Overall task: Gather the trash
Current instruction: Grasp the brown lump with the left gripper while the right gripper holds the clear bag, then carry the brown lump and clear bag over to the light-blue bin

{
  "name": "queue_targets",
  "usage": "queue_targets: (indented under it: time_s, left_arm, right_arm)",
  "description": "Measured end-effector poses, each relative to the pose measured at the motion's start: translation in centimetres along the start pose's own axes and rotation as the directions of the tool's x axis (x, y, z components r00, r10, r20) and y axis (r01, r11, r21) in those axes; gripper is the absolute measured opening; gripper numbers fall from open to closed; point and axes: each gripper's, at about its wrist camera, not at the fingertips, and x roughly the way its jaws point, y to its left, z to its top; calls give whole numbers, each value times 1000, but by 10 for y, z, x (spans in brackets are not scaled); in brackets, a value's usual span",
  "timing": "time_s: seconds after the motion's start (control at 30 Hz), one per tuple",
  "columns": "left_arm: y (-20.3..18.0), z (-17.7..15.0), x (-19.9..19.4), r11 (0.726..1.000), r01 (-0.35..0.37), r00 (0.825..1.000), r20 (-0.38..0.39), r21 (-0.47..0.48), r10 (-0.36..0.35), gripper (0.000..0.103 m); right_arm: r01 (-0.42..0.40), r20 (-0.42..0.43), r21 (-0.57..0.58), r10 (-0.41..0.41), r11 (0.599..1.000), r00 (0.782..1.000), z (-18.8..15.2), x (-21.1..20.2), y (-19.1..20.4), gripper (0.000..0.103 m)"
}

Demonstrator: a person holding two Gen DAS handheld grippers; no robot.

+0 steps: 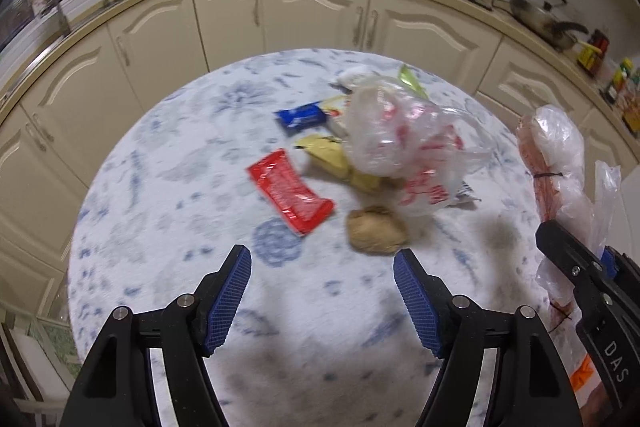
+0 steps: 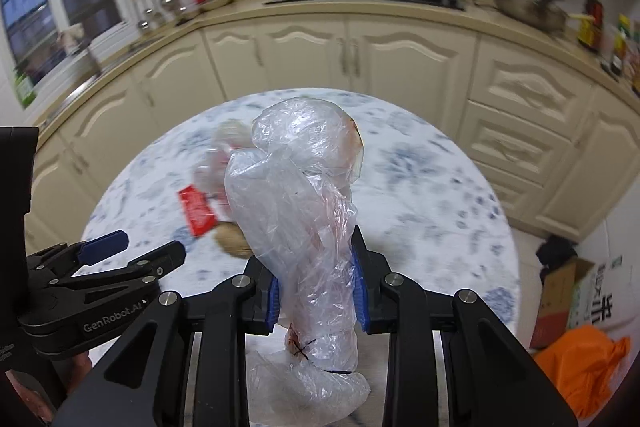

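Right gripper [image 2: 316, 291] clamped on clear plastic bag [image 2: 296, 195] above round table [image 2: 440, 187]. Left gripper [image 1: 322, 267] jaws apart, empty. Left view alone shows blue wrapper [image 1: 302, 117] beyond red wrapper [image 1: 290, 191].

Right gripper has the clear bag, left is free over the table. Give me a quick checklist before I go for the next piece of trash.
1. Right gripper clamped on clear plastic bag: ok.
2. Left gripper open, nothing between its pads: ok.
3. Brown crumpled ball just ahead of left gripper, unobstructed: ok.
4. Red wrapper lying flat, apart from the ball: ok.
5. Printed plastic bag overlapping yellow wrapper: not ok.
6. Trash bin location: cannot tell.
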Motion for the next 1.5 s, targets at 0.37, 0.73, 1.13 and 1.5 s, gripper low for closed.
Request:
queue_targets:
  time_s: [0.37,0.73,1.13,1.5]
  left_arm:
    - [-31,23,65,1000,6,997,-77,1,-6,55]
    - [-45,19,66,998,-47,998,-36,42,49,39]
    - [-88,-15,-3,990,-29,997,74,136,19,39]
    - [-191,-52,-38,949,72,992,79,308,-101,39]
  right_arm:
    - [8,-71,67,-3,998,997,-3,24,-42,29]
    - [-12,-77,88,19,996,997,-7,23,-60,29]
    - [23,-26,155,-19,988,999,-25,-18,-98,29]
    - [135,-1,274,-140,952,990,-54,-64,-182,29]
